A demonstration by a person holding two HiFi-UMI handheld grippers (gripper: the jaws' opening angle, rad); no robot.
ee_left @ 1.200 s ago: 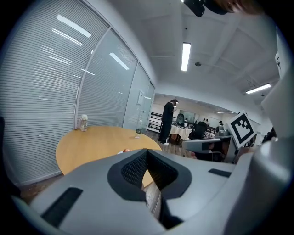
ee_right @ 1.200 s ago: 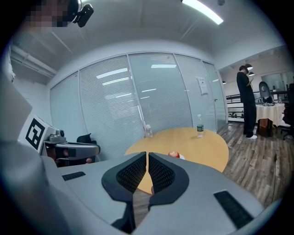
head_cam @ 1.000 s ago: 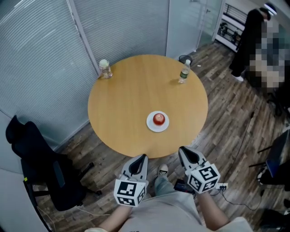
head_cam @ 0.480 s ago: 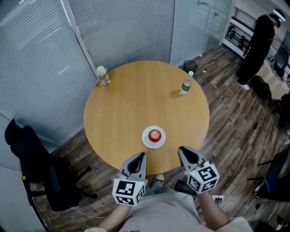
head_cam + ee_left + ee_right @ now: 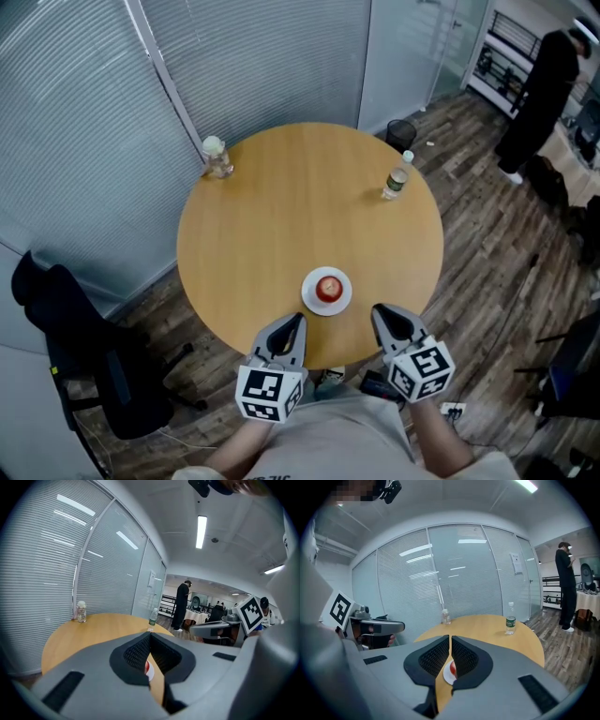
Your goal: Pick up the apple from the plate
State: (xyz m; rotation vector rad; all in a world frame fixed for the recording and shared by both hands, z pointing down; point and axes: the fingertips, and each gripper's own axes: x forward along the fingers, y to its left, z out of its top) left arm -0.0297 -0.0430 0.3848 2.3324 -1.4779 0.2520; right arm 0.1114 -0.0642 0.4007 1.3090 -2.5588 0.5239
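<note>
Red apple point(image 5: 329, 288) on plate point(image 5: 307, 296), near table point(image 5: 300, 206) edge

apple point(image 5: 329, 287) on plate point(image 5: 307, 299) | plate at table point(image 5: 300, 206) near edge, just beyond left gripper point(image 5: 292, 324) and right gripper point(image 5: 382, 314) | jar point(image 5: 217, 157) far-left | bottle point(image 5: 397, 180) far-right

Round table point(image 5: 281, 216) w/ plate point(image 5: 308, 295); small bottle point(image 5: 217, 157); water bottle point(image 5: 397, 181)

No legible text, bottle label point(image 5: 510, 619) too small to read, wall notice point(image 5: 516, 563) print unreadable
</note>
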